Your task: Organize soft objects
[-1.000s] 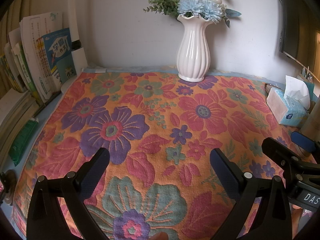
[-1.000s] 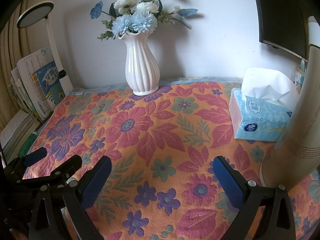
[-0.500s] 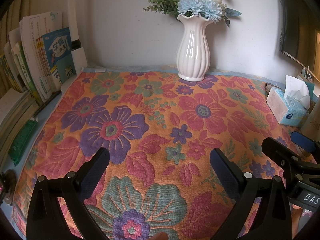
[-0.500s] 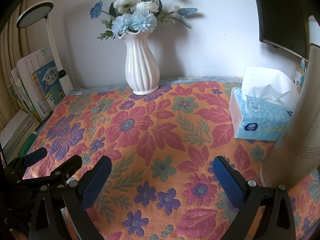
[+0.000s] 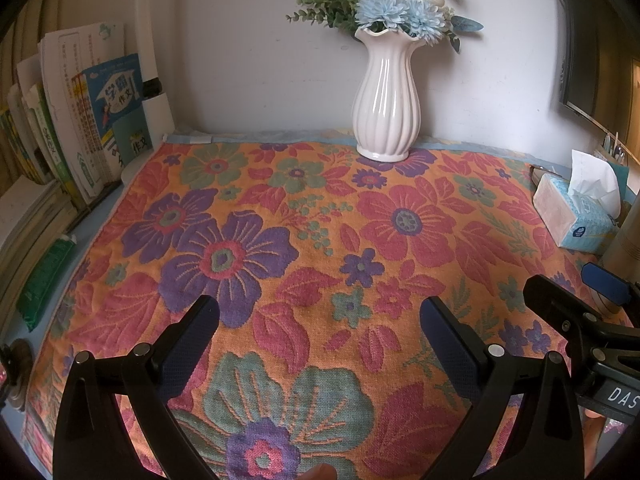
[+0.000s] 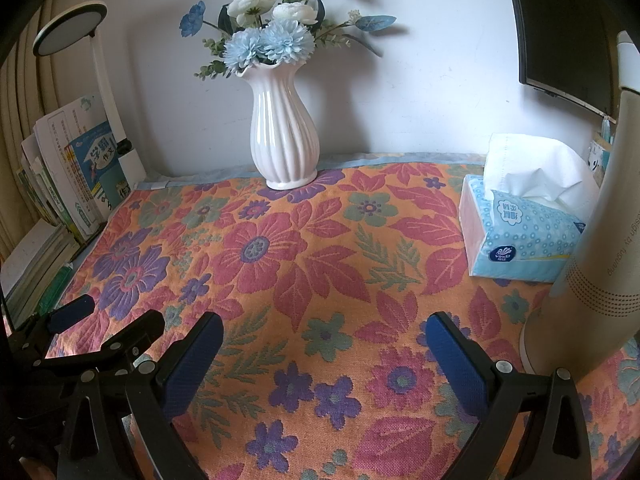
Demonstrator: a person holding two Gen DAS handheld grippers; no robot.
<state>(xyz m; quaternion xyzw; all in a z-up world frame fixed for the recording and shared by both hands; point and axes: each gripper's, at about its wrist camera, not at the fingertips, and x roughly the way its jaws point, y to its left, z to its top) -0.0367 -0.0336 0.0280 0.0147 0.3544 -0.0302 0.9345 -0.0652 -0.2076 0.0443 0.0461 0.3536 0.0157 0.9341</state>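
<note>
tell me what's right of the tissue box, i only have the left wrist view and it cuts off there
Observer: A tall cream tower appliance stands just right of the tissue box, with its round base on the floral cloth.
Operator: ok, is my right hand-held gripper holding anything
Observer: No. The right hand-held gripper is open, with only cloth showing between its fingers.
Operator: whats that white post by the books
Observer: It is a desk lamp; its round head sits high above the books.
</note>
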